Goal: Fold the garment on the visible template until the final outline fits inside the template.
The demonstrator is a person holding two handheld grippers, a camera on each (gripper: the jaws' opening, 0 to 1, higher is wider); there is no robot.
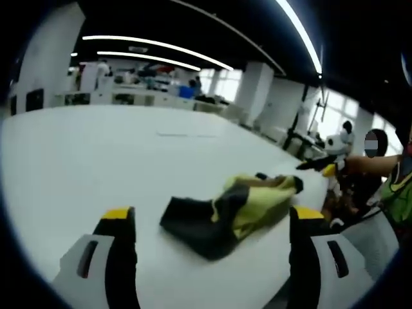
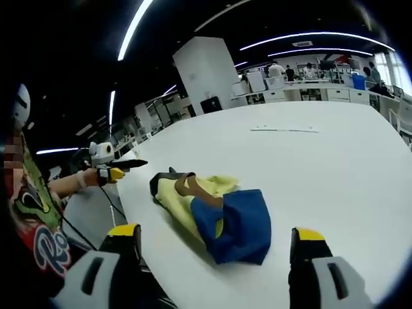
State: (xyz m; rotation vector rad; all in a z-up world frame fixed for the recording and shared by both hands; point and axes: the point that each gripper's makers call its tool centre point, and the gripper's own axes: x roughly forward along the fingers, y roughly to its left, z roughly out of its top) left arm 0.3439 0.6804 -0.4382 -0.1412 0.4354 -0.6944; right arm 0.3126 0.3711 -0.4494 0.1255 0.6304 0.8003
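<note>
A crumpled garment [image 1: 239, 209], yellow-green with dark blue parts, lies near the white table's [image 1: 96, 161] edge. In the right gripper view the garment [image 2: 222, 215] shows a blue panel, yellow cloth and a brown strap. My left gripper [image 1: 212, 222] stands open just short of it, nothing between its yellow-tipped jaws. My right gripper [image 2: 217, 235] is open too, on the opposite side of the heap. Each gripper appears in the other's view: the right gripper [image 1: 325, 168] beyond the garment, the left gripper [image 2: 116, 170] off the table's edge. A thin dark line [image 1: 187, 135] marks the table farther back.
A person [image 1: 393, 187] holding the grippers stands at the table's edge beside the garment. Desks, pillars and other people [image 2: 277, 69] fill the room behind. The thin dark line [image 2: 283, 130] lies on the white surface past the garment.
</note>
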